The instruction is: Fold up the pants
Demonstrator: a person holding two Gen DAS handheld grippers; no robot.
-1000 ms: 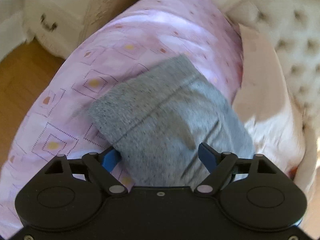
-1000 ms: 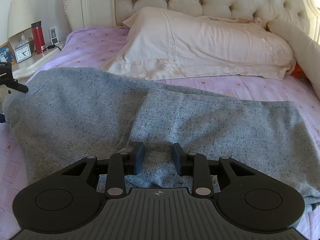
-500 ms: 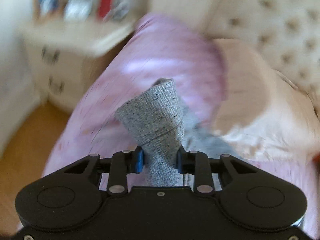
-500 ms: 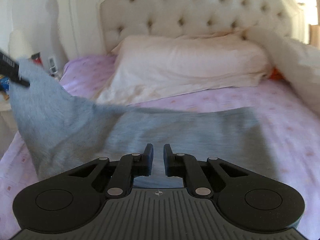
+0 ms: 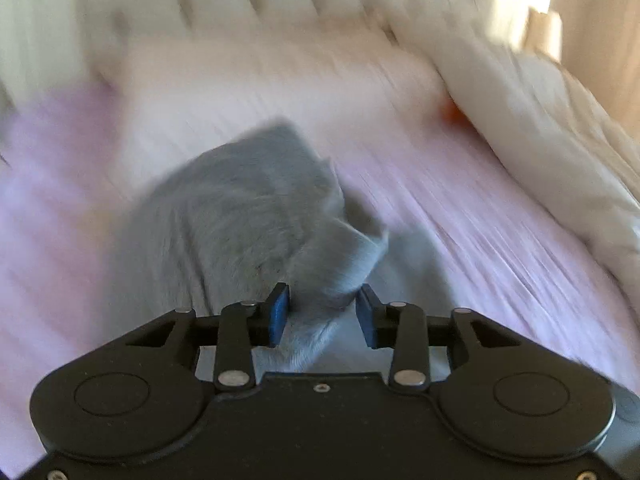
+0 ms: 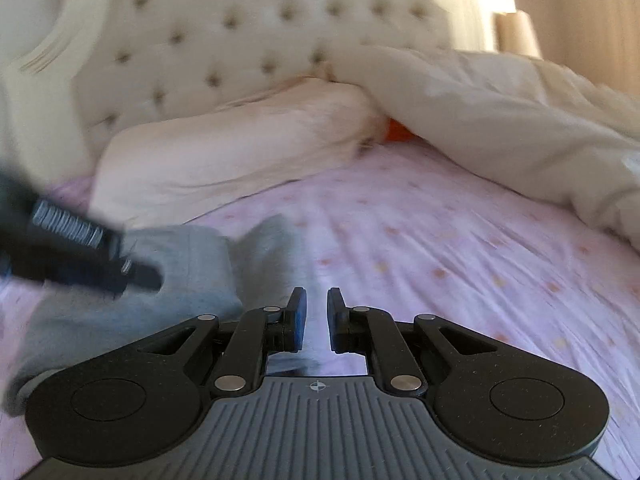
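Note:
The grey pants [image 5: 256, 216] lie bunched on the pink patterned bed sheet [image 5: 460, 216], blurred by motion. My left gripper [image 5: 322, 314] is shut on a fold of the pants, with grey cloth between its blue pads. In the right wrist view the pants [image 6: 188, 280] sit at the lower left, and the left gripper's black body [image 6: 76, 248] crosses above them. My right gripper [image 6: 317, 312] has its jaws close together with a narrow gap; a thin strip of grey cloth seems to lie between them, but I cannot tell whether it is gripped.
A cream pillow [image 6: 232, 160] lies against the tufted headboard [image 6: 240, 28]. A cream duvet [image 6: 500, 120] is heaped along the right side of the bed, with something orange [image 6: 398, 130] under its edge.
My left gripper has swung from the bed's left edge toward the right, carrying the pants over themselves. The right wrist view has turned right, and the spread cloth in front of it is now bunched at its left.

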